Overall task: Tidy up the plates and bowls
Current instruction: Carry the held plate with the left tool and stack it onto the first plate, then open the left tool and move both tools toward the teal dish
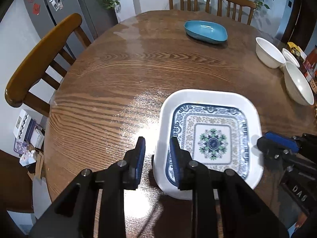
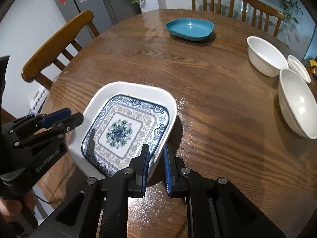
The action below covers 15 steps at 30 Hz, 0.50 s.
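Observation:
A white square dish with a blue patterned plate inside point(image 1: 212, 138) point(image 2: 126, 127) sits near the table's front edge. My left gripper point(image 1: 157, 144) is open, its fingers straddling the dish's left rim. It also shows in the right wrist view point(image 2: 65, 117). My right gripper point(image 2: 156, 152) is open, its fingers straddling the dish's right rim; it shows at the dish's right side in the left wrist view point(image 1: 277, 140). A blue dish point(image 1: 206, 31) point(image 2: 190, 28) lies at the far side. Three white bowls point(image 1: 267, 52) point(image 2: 265, 55) stand at the right.
The round wooden table point(image 1: 118, 75) point(image 2: 218, 119) has wooden chairs point(image 1: 39, 59) at the left and far side. A grey fridge point(image 1: 65, 6) stands behind the left chair. Packets point(image 1: 309, 63) lie at the table's right edge.

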Each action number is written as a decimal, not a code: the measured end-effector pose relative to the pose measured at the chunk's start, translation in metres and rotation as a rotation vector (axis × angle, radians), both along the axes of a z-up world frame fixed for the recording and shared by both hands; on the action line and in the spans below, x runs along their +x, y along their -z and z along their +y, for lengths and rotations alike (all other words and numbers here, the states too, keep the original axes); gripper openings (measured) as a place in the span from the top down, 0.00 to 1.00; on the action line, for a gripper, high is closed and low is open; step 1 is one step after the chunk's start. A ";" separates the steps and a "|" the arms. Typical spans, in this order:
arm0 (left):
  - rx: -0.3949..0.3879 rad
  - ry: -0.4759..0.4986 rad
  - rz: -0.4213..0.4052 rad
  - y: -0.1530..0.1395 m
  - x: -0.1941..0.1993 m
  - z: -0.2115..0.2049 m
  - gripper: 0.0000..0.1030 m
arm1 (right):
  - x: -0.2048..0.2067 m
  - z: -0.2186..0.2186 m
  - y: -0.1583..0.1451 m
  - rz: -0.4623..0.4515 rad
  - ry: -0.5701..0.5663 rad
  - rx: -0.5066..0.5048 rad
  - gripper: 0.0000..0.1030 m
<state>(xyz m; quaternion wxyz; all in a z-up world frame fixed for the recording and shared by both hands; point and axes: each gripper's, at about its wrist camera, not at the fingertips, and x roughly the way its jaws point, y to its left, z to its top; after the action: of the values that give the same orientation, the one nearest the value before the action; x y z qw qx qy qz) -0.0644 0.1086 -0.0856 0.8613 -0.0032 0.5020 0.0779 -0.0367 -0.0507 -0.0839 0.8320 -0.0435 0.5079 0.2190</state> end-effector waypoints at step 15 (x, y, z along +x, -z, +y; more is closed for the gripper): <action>-0.027 0.025 -0.027 -0.020 0.003 -0.011 0.28 | 0.010 -0.048 -0.032 -0.040 0.134 0.066 0.73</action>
<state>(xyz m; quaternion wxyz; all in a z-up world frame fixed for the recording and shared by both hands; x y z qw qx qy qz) -0.0616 0.0979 -0.0653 0.8688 -0.0096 0.4913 0.0606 -0.0272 -0.0982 -0.0519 0.8556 0.0136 0.4856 0.1787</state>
